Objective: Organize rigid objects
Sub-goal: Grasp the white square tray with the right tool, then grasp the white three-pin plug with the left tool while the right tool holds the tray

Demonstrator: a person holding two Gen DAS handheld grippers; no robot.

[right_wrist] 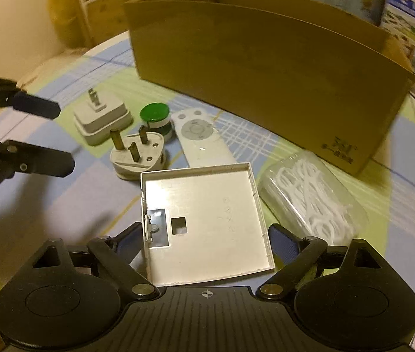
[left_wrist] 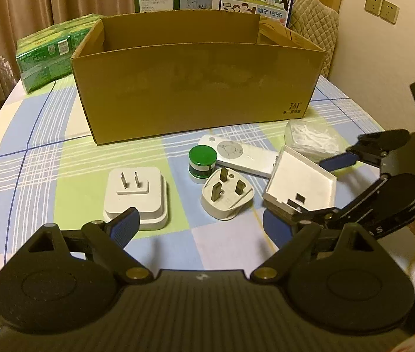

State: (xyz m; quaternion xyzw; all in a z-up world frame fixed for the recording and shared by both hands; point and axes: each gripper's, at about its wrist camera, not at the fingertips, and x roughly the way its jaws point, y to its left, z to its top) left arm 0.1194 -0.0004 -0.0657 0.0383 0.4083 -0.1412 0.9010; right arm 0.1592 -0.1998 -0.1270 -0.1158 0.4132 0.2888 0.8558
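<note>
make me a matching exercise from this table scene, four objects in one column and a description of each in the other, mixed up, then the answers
Objects:
1. cardboard box
2. small jar
3. three-pin plug
4. white square cover

Descriptions:
A. green lid
B. lies between the right gripper's open fingers
C. open-topped, behind the small items
D. prongs pointing up

Pairs: 1-C, 2-A, 3-D, 4-B

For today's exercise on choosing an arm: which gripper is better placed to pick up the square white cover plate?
Right. The right gripper is open with the square white cover plate already between its fingers. The left gripper is open too, but sits nearer the white two-pin adapter.
</note>
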